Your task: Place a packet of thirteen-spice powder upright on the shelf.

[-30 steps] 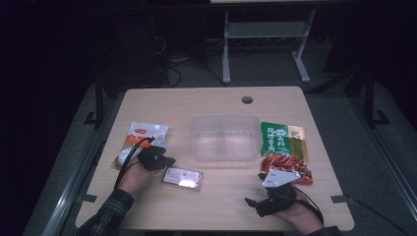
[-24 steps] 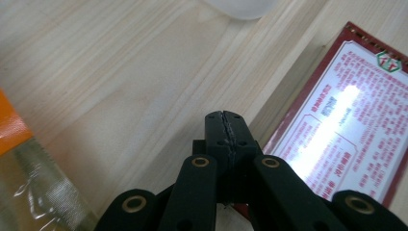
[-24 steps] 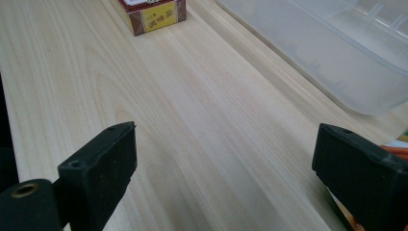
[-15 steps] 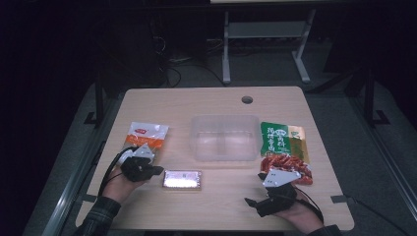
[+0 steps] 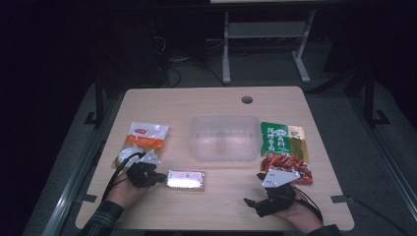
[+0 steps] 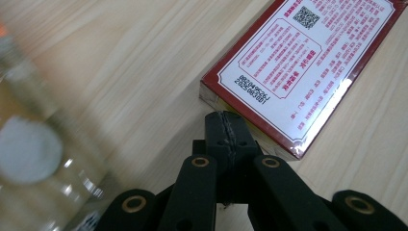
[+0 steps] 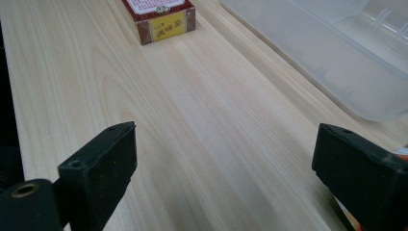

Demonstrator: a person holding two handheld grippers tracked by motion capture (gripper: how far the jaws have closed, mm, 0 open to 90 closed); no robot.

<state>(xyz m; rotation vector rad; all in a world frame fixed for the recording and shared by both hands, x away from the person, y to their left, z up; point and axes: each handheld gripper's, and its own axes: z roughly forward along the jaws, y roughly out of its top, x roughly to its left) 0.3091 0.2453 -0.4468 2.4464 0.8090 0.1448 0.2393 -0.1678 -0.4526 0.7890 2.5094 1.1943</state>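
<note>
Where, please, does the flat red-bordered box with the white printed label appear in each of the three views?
High view: the flat red-bordered box lies on the wooden table, front centre-left, beside the shut left hand-held gripper.
Left gripper view: upper right, just past the closed jaws.
Right gripper view: top centre-left, its yellow end facing the camera.
Shared landmark: the clear plastic container.
</note>
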